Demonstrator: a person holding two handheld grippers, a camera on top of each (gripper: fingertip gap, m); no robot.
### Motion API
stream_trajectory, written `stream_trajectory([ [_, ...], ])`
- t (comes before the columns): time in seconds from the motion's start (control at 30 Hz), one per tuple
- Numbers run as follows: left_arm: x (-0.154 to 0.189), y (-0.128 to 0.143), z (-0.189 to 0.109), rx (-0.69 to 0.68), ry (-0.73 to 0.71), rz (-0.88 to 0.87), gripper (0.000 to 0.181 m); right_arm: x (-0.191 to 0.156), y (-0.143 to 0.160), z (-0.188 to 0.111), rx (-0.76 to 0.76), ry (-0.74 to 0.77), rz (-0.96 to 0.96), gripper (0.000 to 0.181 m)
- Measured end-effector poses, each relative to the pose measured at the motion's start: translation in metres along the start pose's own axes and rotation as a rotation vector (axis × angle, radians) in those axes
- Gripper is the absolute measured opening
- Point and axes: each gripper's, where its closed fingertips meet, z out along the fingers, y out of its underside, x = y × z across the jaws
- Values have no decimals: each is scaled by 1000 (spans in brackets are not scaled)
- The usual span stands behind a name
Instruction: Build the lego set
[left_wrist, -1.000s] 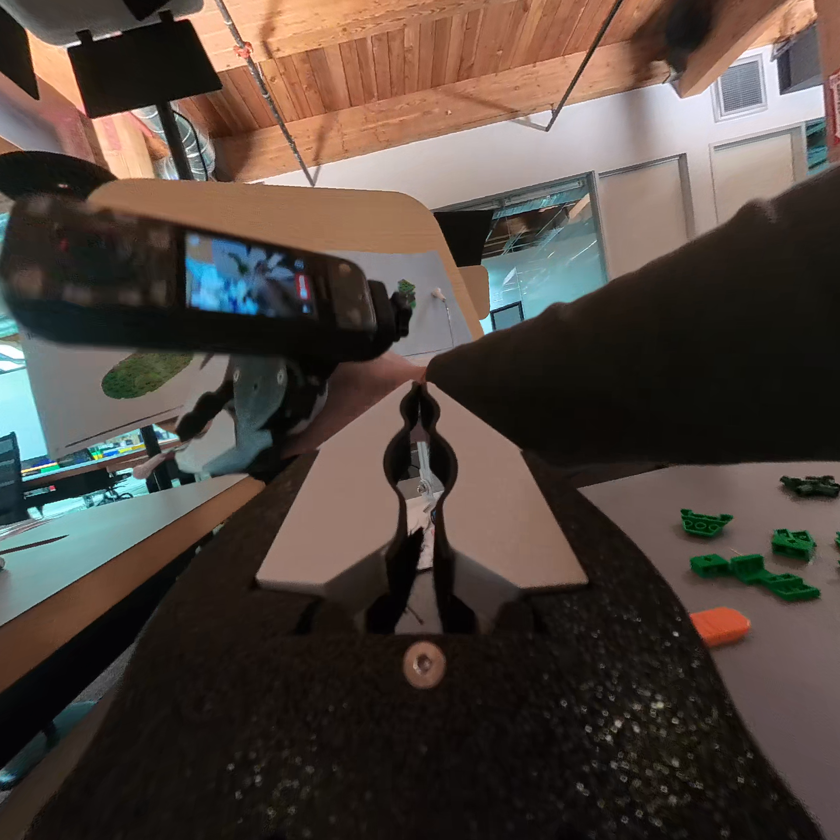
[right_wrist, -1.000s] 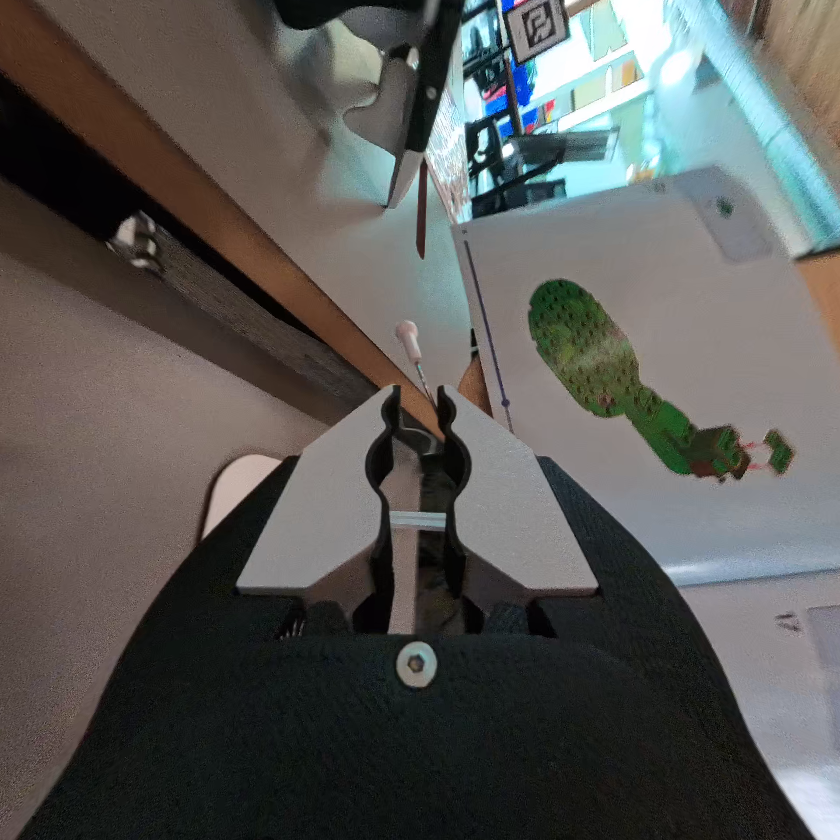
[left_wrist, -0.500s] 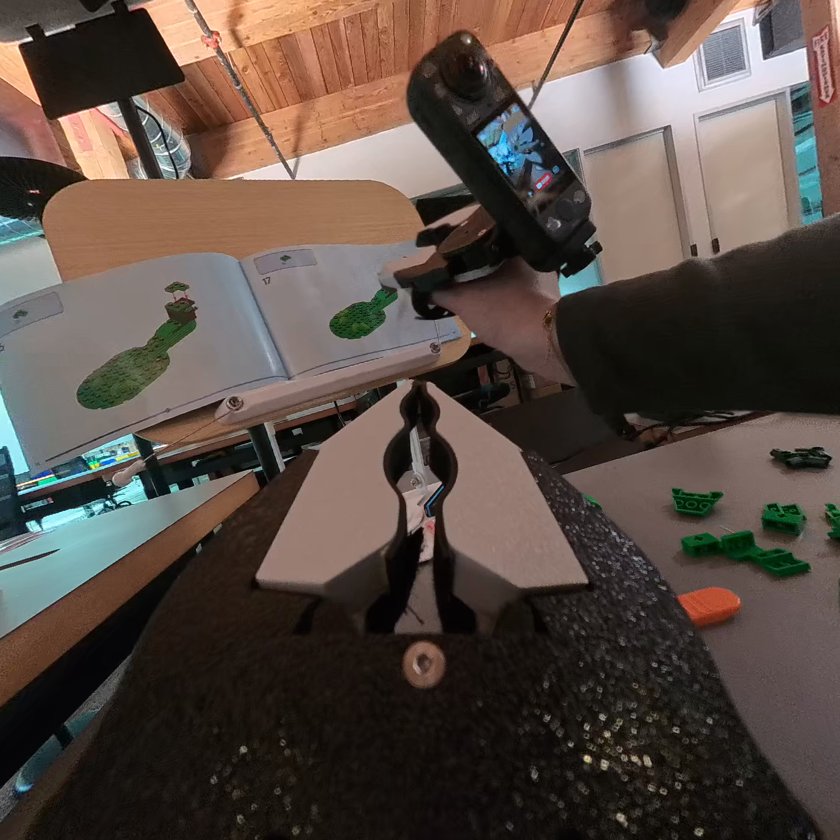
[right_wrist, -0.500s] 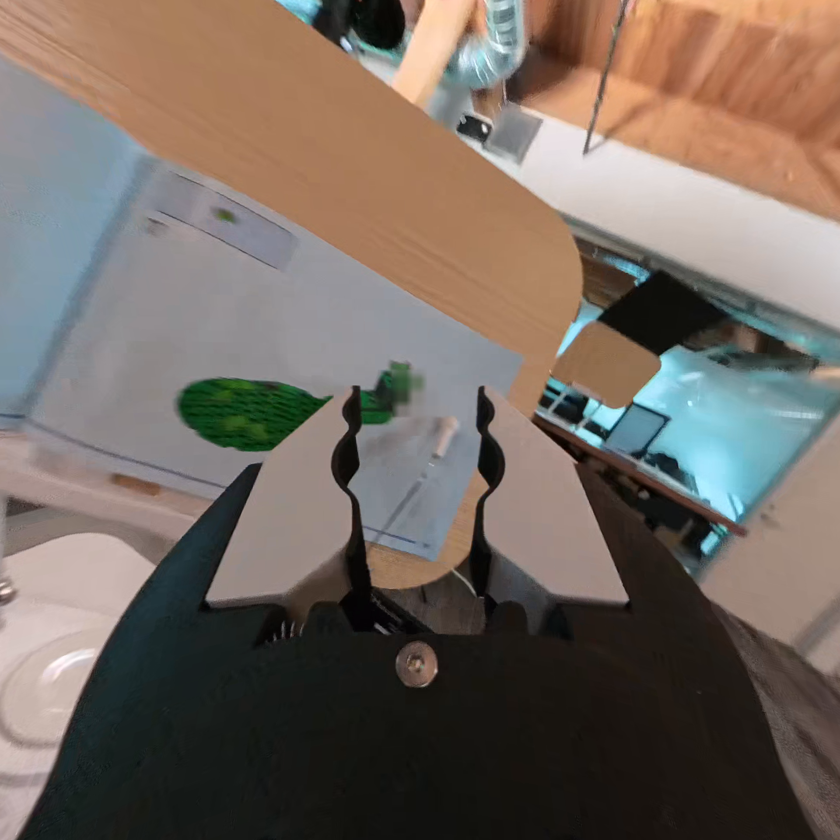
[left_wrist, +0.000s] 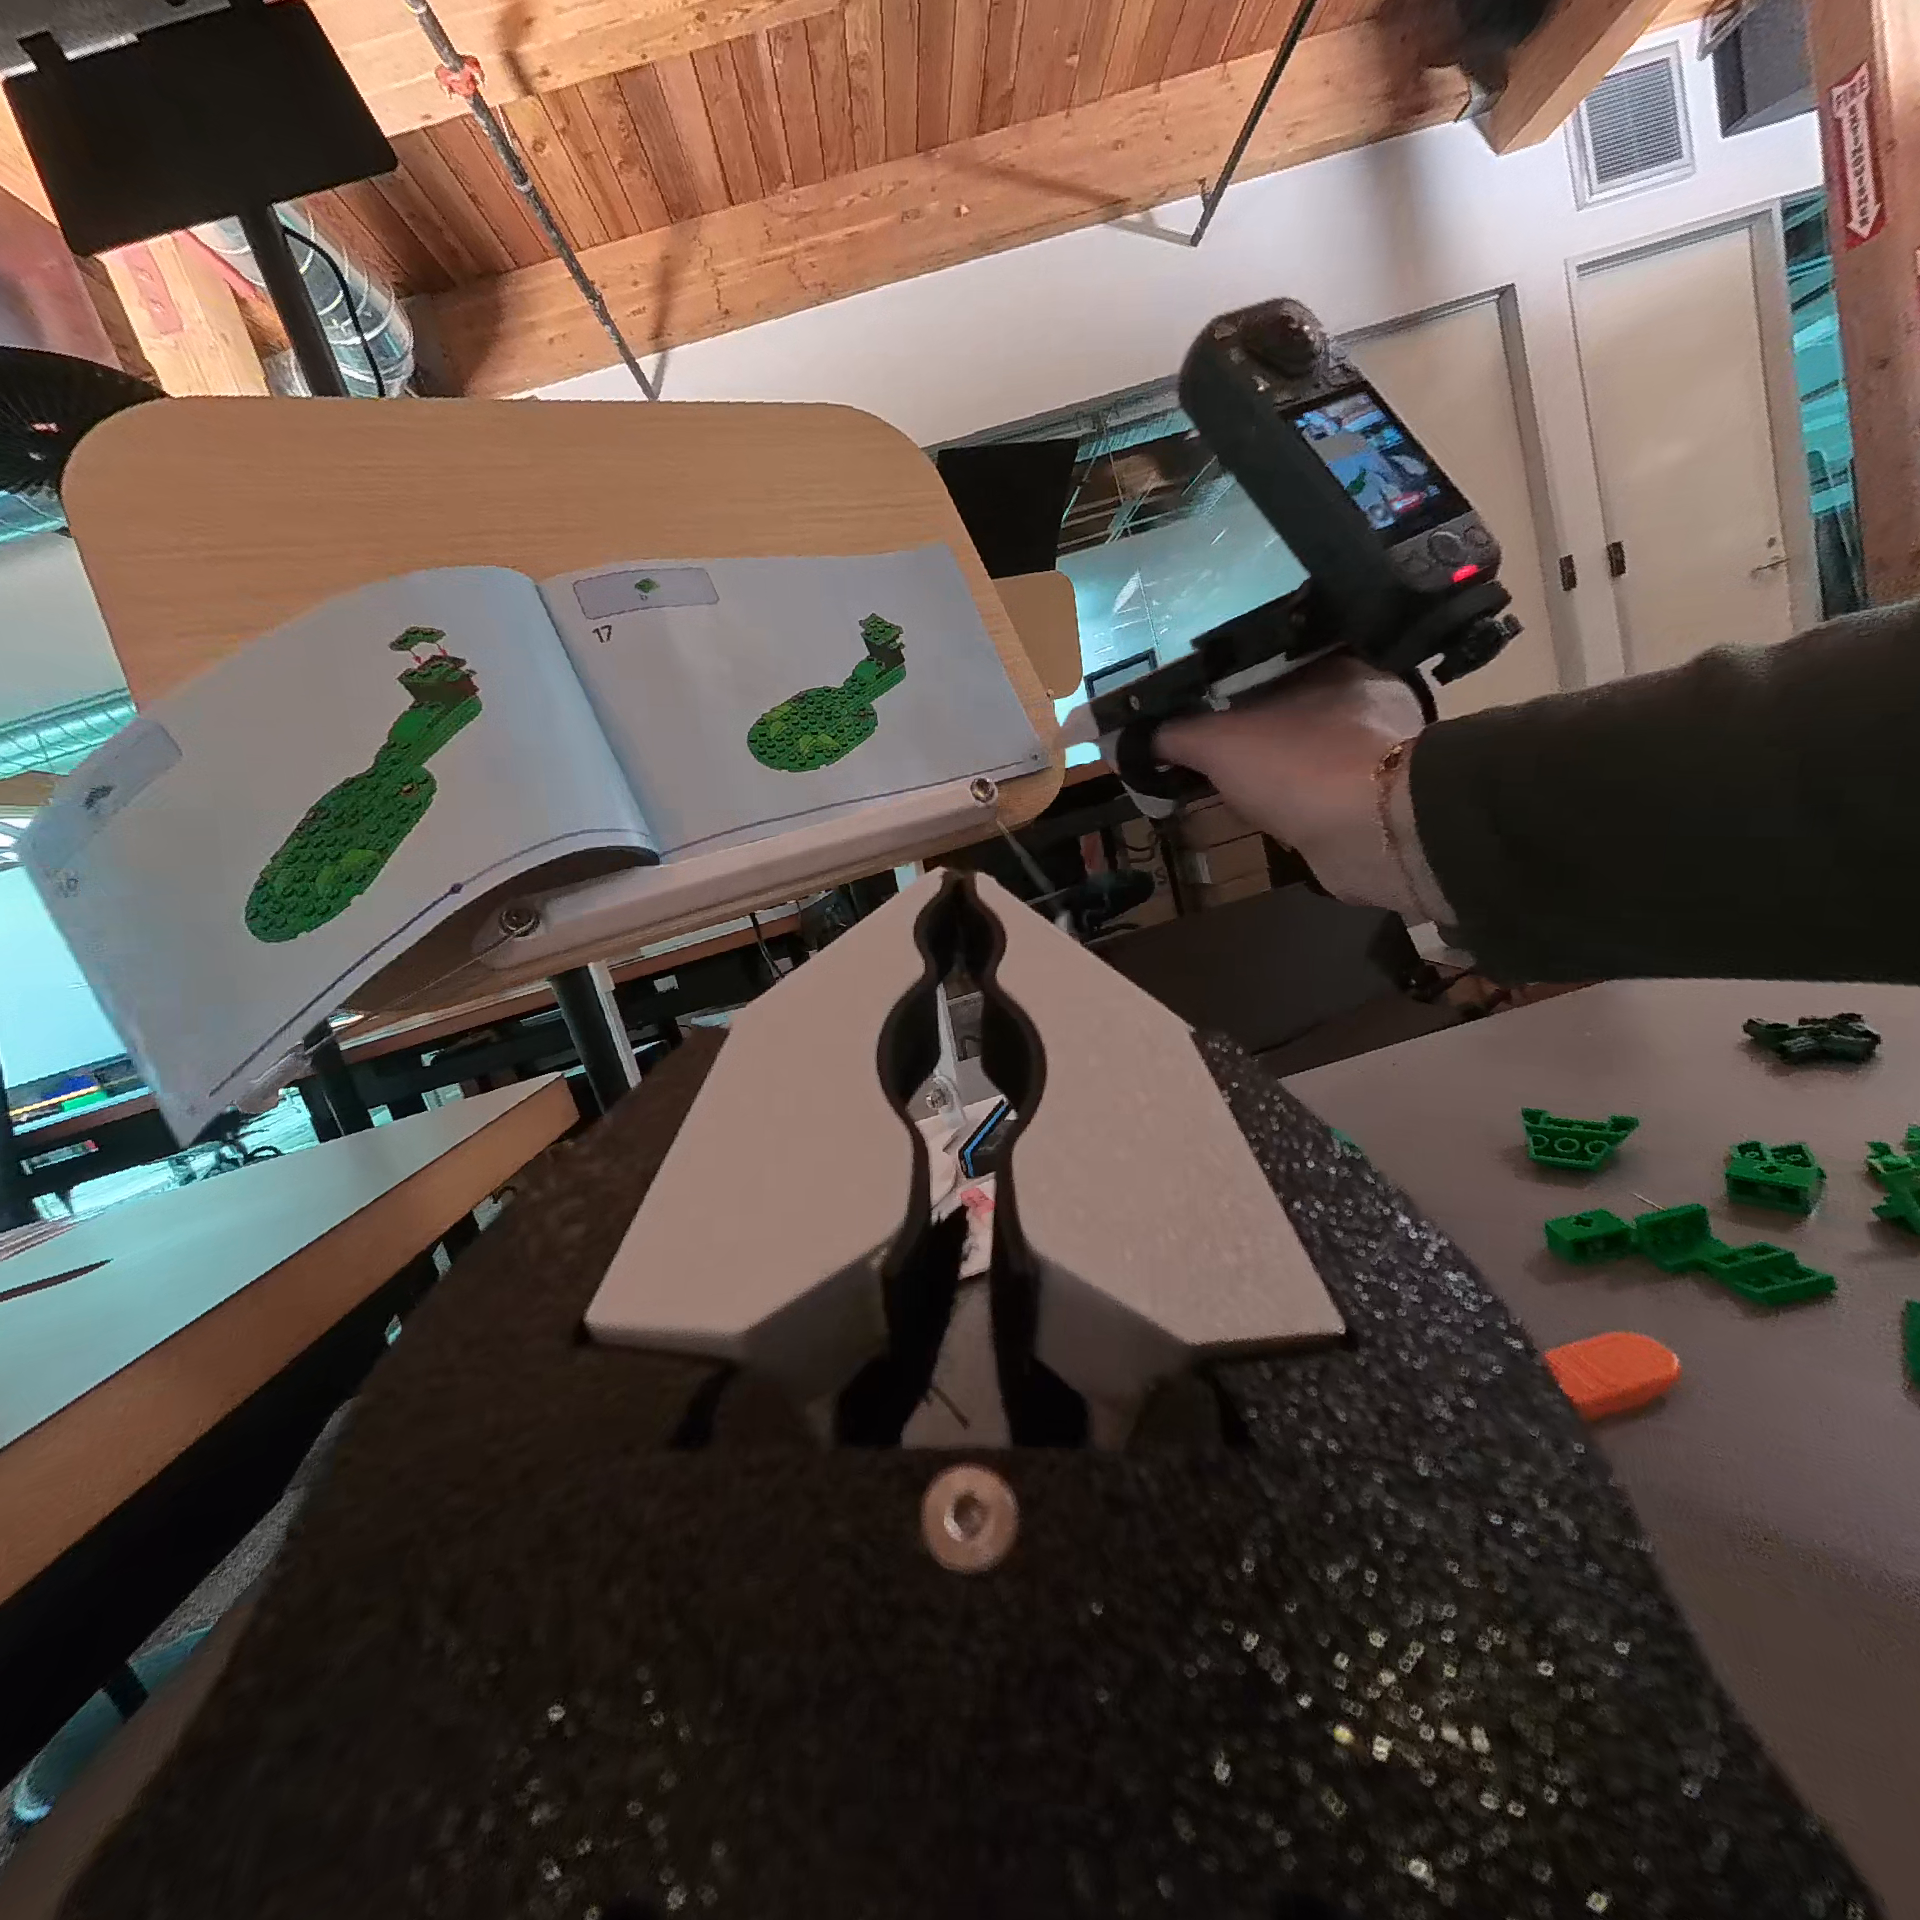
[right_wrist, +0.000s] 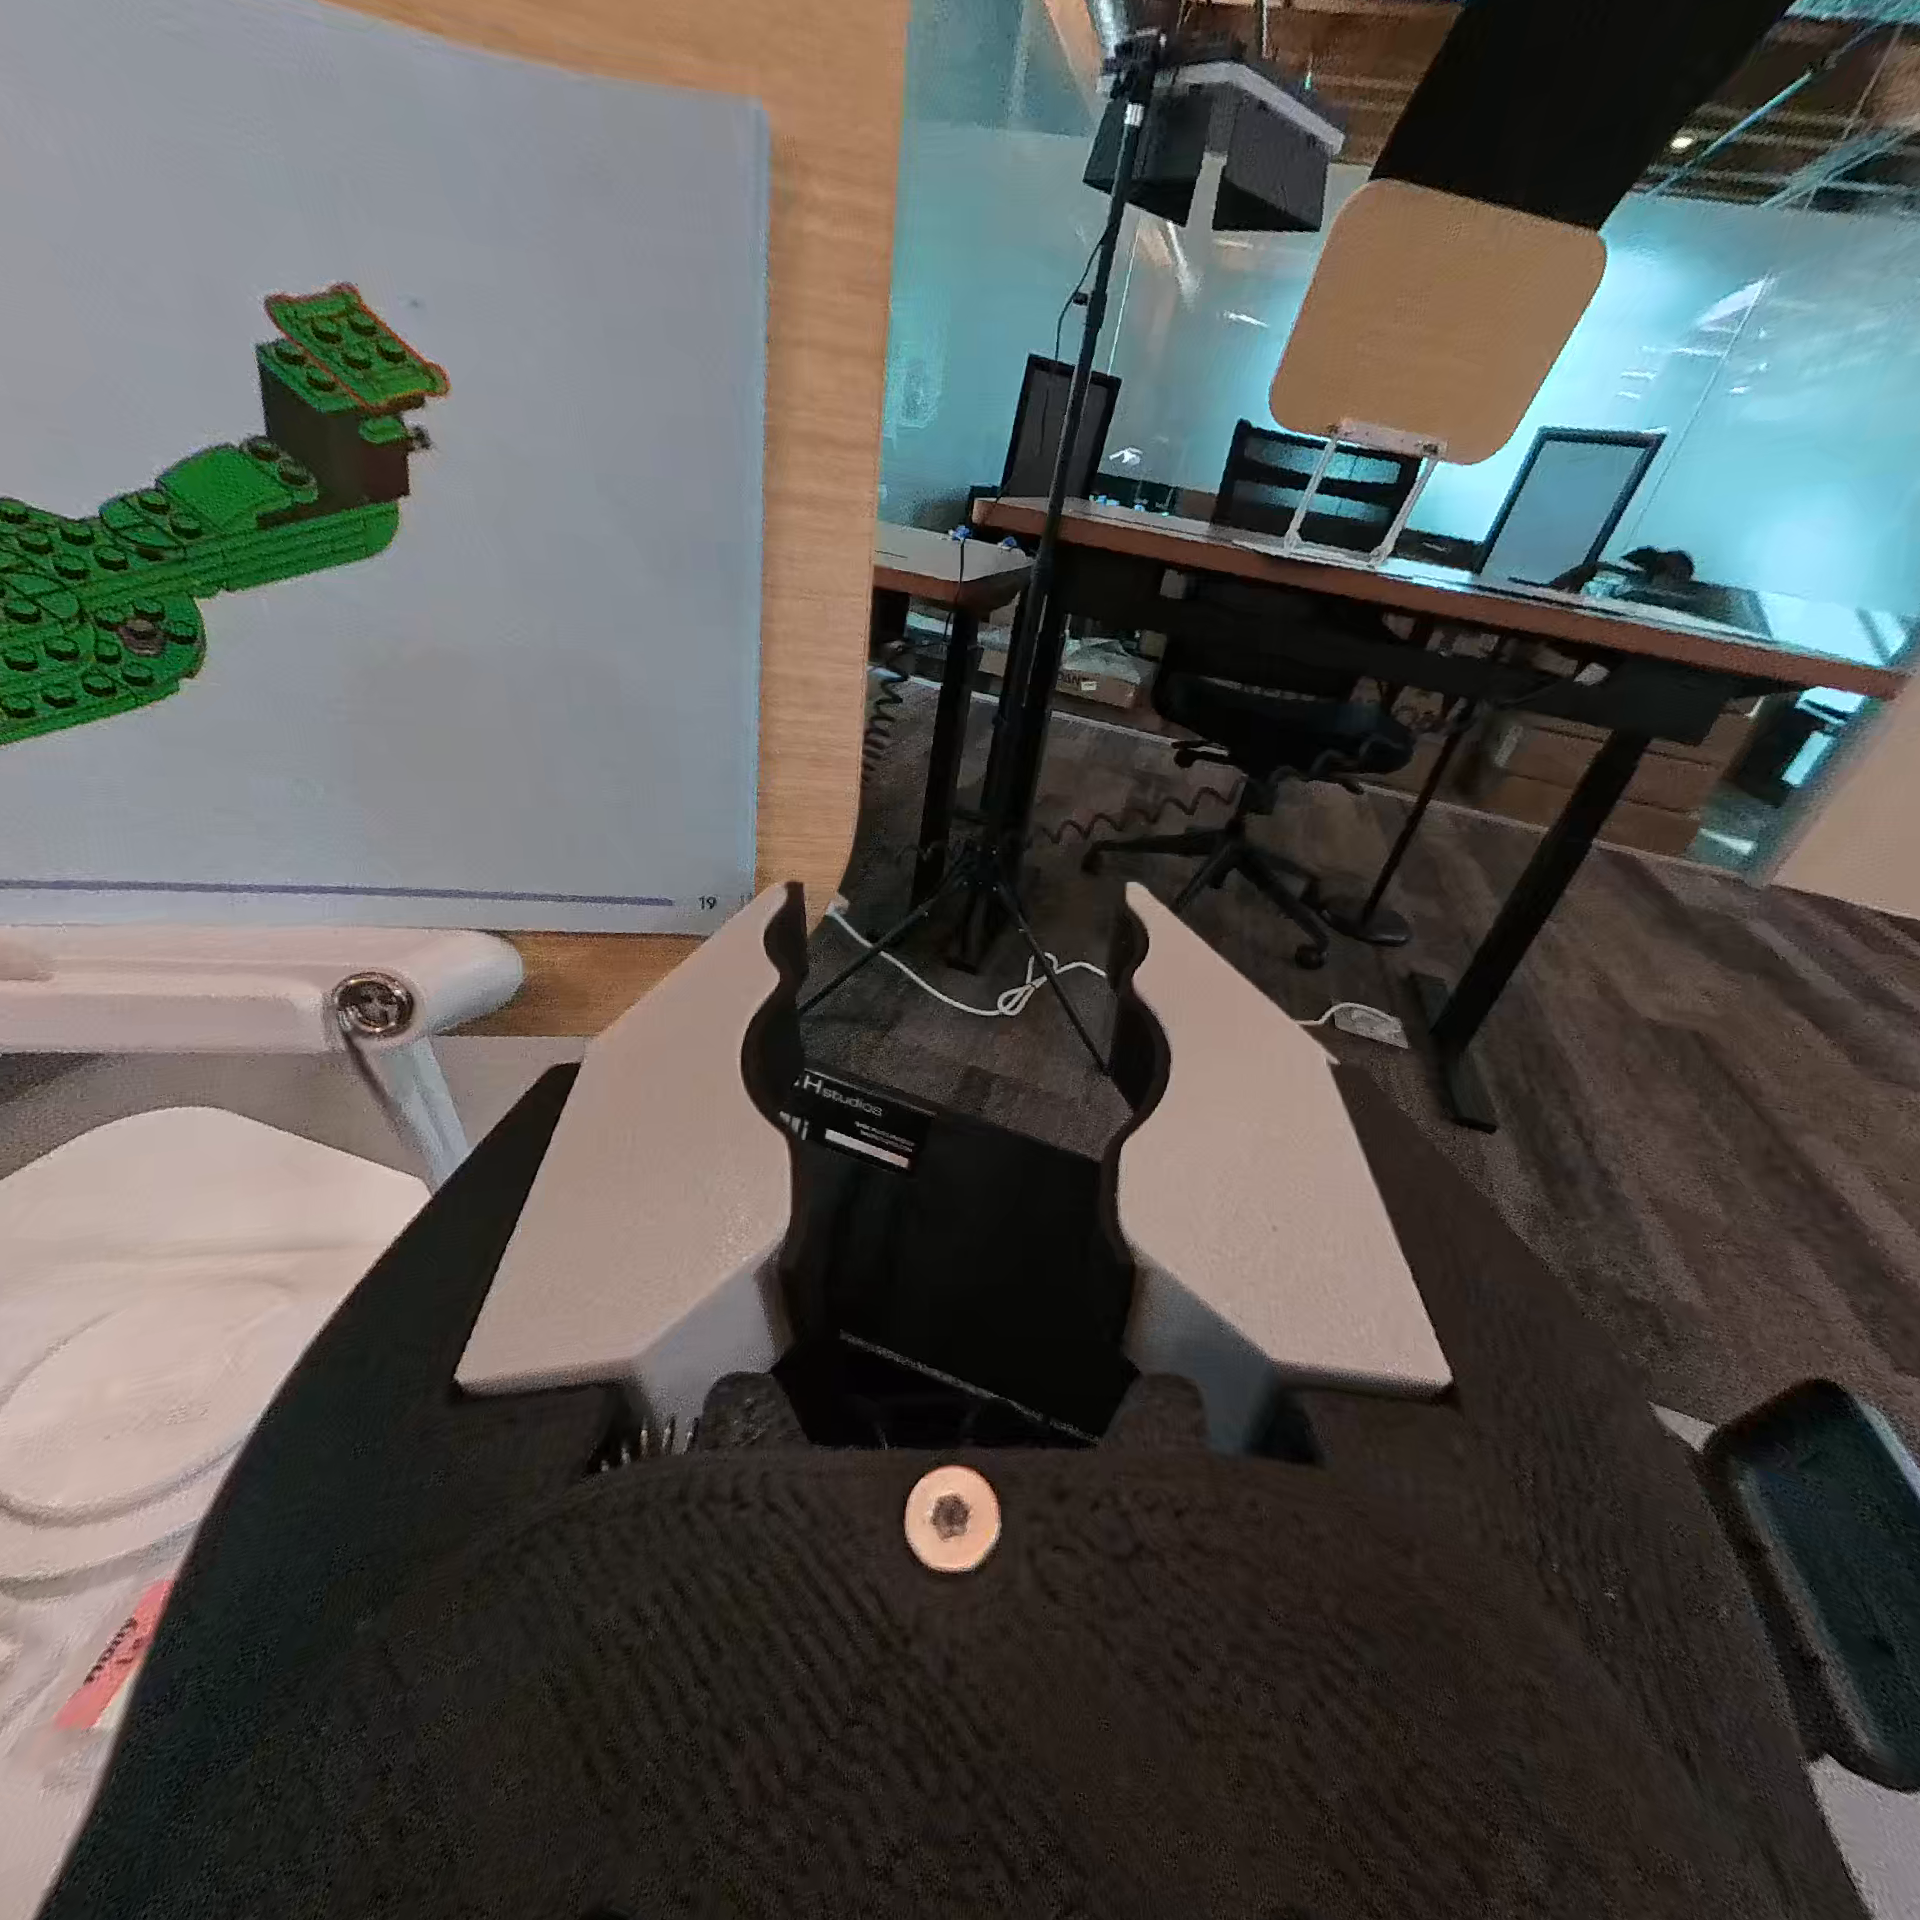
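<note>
Several loose green lego pieces (left_wrist: 1683, 1247) lie on the grey table (left_wrist: 1745, 1558) at the right of the left wrist view, with a darker green piece (left_wrist: 1808, 1039) farther back. An open instruction booklet (left_wrist: 582, 727) rests on a wooden stand; its right page also shows in the right wrist view (right_wrist: 416, 571). My left gripper (left_wrist: 961, 885) is shut with nothing visible between its fingers, raised and pointing at the stand's lower edge. My right gripper (right_wrist: 964, 914) is open and empty beside the booklet's right edge. In the left wrist view it (left_wrist: 1086, 727) is held by a hand.
An orange flat tool (left_wrist: 1610, 1369) lies near the green pieces. A white clip arm (right_wrist: 260, 987) holds the booklet's bottom. A black box (right_wrist: 935, 1195) sits below the right gripper. A second table (left_wrist: 208, 1278) stands left; a tripod (right_wrist: 997, 831), desks and a chair stand beyond. There is about 30 cm between the tips of the two grippers.
My right gripper swung from in front of the booklet to its right edge and opened wide. My left gripper stayed shut and barely moved.
</note>
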Motion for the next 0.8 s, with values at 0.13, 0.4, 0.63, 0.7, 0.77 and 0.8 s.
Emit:
stream_trajectory([
  [0.13,0,1,0,-4,1,0,0,-16,-55,-11,260,-120,15,55],
  [0.4,2,3,1,-10,11,6,0,-54,-103,10,286,-347,-103,62],
  [0.63,4,4,2,-16,18,8,0,-47,-93,24,226,-315,-117,50],
  [0.7,4,4,2,-16,19,10,0,-48,-96,23,252,-295,-169,51],
  [0.77,4,4,2,-16,20,10,0,-54,-104,20,299,-306,-222,55],
  [0.8,4,4,2,-17,21,10,0,-57,-107,19,314,-319,-245,55],
])
